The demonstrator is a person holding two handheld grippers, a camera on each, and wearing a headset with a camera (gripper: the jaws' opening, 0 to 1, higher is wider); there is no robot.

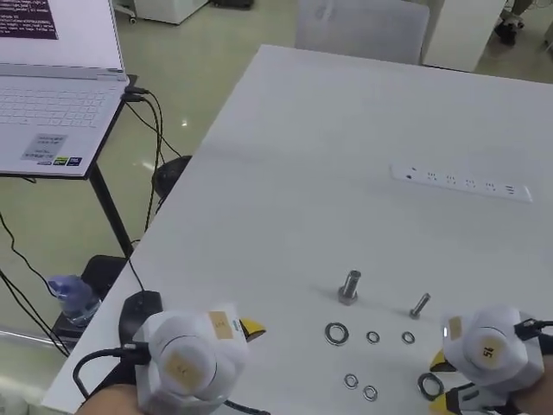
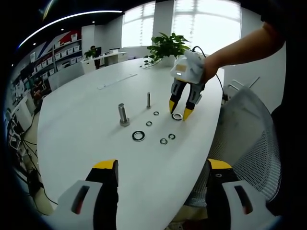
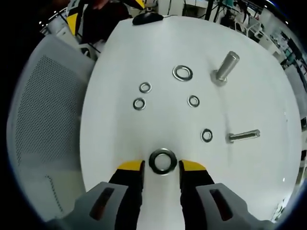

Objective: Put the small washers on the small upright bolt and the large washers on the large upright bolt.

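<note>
Light: bright and even; the windows (image 2: 192, 21) beyond the table's far end are blown out white.
Shadows: faint, soft-edged.
Glare: pale sheen across the white table (image 1: 346, 156).
Distortion: both gripper views curve heavily toward their edges.
Focus: head view slightly soft.

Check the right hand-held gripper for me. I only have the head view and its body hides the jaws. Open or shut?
Observer: Open. In the right gripper view the right hand-held gripper has one jaw on either side of a large washer that lies flat on the table.
Operator: Left one carrying anything?
Observer: No. The left gripper view shows the left hand-held gripper open with nothing between its jaws, back from the parts.
Operator: Small bolt looks tilted from here.
Observer: In the left gripper view, side-on, the small bolt stands upright.
</note>
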